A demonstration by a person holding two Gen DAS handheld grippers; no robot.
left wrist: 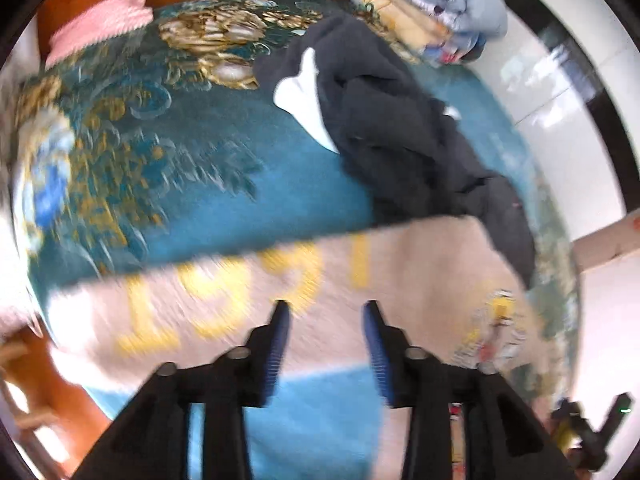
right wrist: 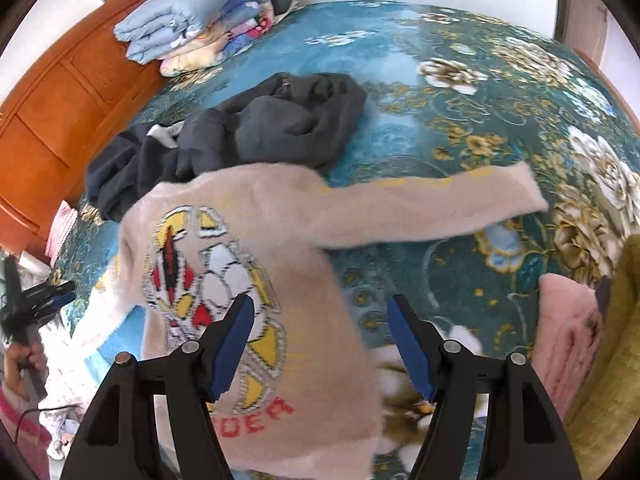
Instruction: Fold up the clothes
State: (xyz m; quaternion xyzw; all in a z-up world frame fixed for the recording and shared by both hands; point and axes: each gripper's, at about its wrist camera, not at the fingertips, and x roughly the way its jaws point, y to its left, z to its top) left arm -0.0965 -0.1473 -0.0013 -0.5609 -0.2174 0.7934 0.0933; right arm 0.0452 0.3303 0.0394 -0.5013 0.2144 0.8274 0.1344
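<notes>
headboard: orange wood headboard [right wrist: 52, 108] runs along far-left bed edge in right wrist view; closes that side.
quilt stack: folded blue/yellow quilts [right wrist: 200, 20] piled in the corner against the headboard, on the bedspread.
dark pile: crumpled dark garments [right wrist: 248, 128] in a heap between quilts and sweater, lower edge touching/just under sweater's top edge; white patch shows in left wrist view [left wrist: 308, 92].
left gripper: [left wrist: 326, 312] blue pads apart, nothing between them; hovers over sweater's yellow lettering. Frame motion-blurred.
sweater: beige fuzzy sweater [right wrist: 280, 240] spread flat on bedspread at near edge, cartoon print and red letters face up. Body long axis runs near edge to bed middle; one sleeve stretched straight out to the right [right wrist: 460, 196], cuff pointing right. Left wrist view: same sweater [left wrist: 420, 260] crosses frame as a band.
right gripper: [right wrist: 322, 304] fingers wide apart, holding nothing; left finger over sweater print, right finger over bare bedspread just past sweater's right edge.
open room: teal floral bedspread [right wrist: 460, 92] bare right of dark pile and beyond sleeve; largest free area.
right edge: pink folded cloth [right wrist: 568, 320] and yellow-green fabric [right wrist: 612, 360] at near-right edge.
containers: none visible.
pink item: pink knit piece [left wrist: 104, 20] by headboard in left wrist view.
</notes>
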